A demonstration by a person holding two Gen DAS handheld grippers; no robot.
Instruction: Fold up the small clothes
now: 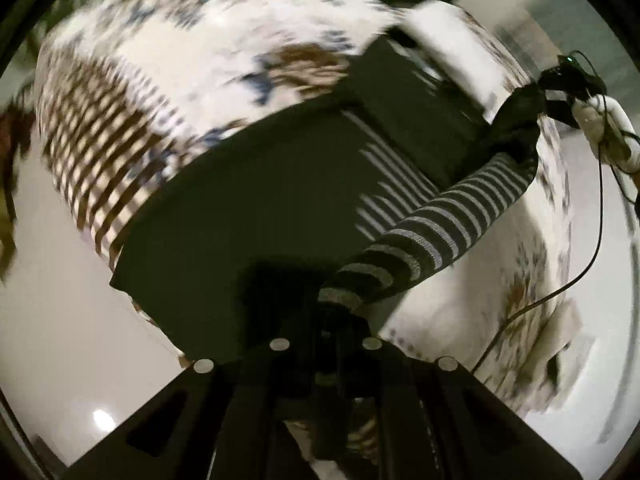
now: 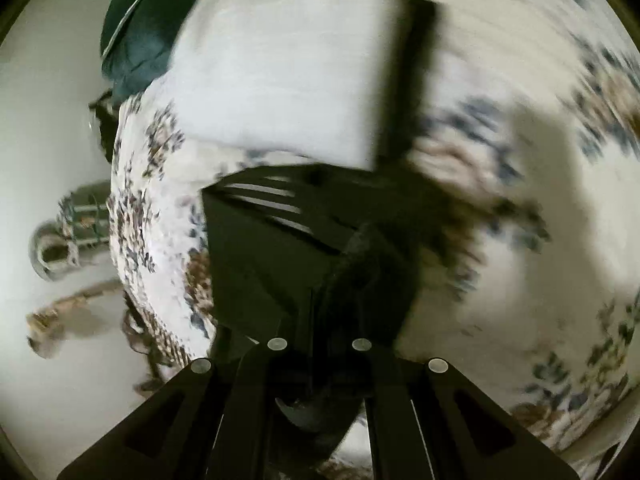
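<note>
A black garment with a striped panel (image 1: 280, 200) lies on a floral-patterned cloth (image 1: 180, 60). My left gripper (image 1: 332, 312) is shut on one end of a grey-and-black striped band (image 1: 452, 220) of it, stretched up to the right. My right gripper shows in the left wrist view (image 1: 536, 96) holding the band's far end. In the right wrist view my right gripper (image 2: 324, 320) is shut on dark fabric (image 2: 360, 264), with the black garment (image 2: 260, 248) just ahead. Both views are blurred by motion.
A folded white cloth (image 2: 280, 72) lies on the floral cloth (image 2: 520, 240) beyond the garment, with a dark teal item (image 2: 140, 20) behind it. A black cable (image 1: 592, 248) hangs at the right. Pale floor (image 1: 60, 340) surrounds the cloth.
</note>
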